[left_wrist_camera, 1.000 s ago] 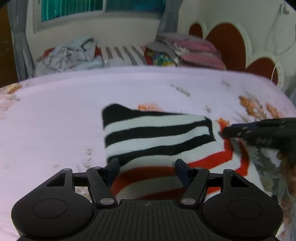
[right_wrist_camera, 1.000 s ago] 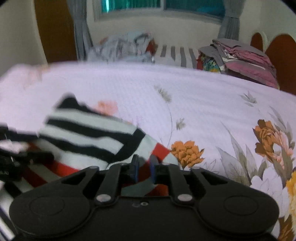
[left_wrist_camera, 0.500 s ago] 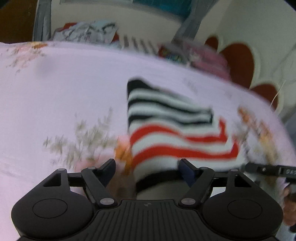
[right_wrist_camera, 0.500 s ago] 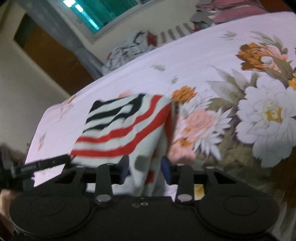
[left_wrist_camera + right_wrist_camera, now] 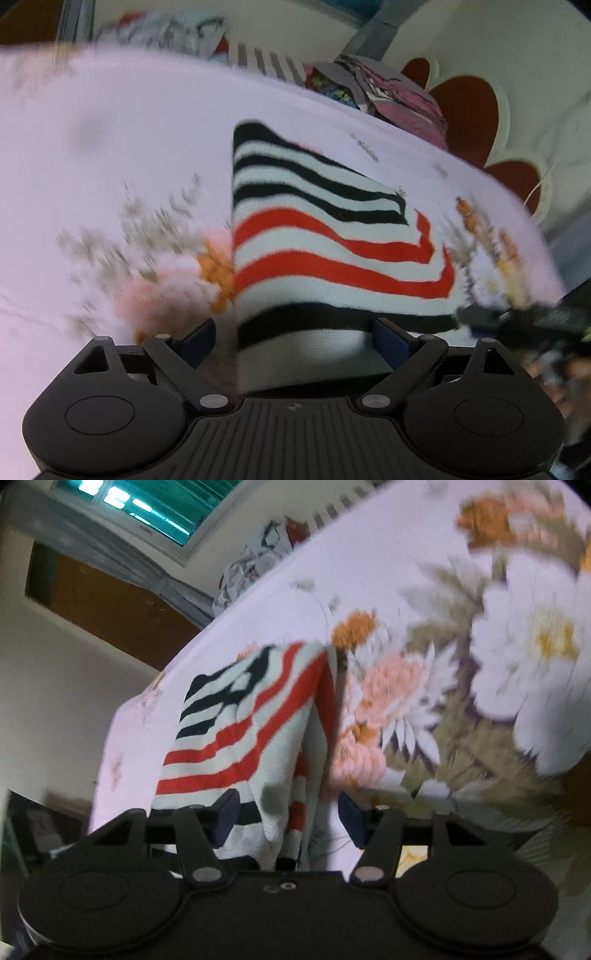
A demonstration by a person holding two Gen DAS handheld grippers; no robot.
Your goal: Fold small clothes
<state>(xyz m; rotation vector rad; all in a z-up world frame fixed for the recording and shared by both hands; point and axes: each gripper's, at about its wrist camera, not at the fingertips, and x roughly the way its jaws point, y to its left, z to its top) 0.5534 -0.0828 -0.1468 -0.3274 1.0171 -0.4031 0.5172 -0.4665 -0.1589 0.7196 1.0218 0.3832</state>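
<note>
While both grippers work at its near edge, one striped garment (image 5: 325, 236) lies folded on the flowered bedsheet (image 5: 110, 147). The left gripper (image 5: 295, 332) stands wide and is opening, the cloth's near edge between its fingers but untouched; the right gripper (image 5: 286, 812) is opening too, a fold of cloth hanging loose between its fingers. Blur smears the sheet's flowers, and the right gripper's tip shows only as a dark shape in the left view. Two heaps of clothes (image 5: 388, 96) sit by the headboard (image 5: 472, 110).
</note>
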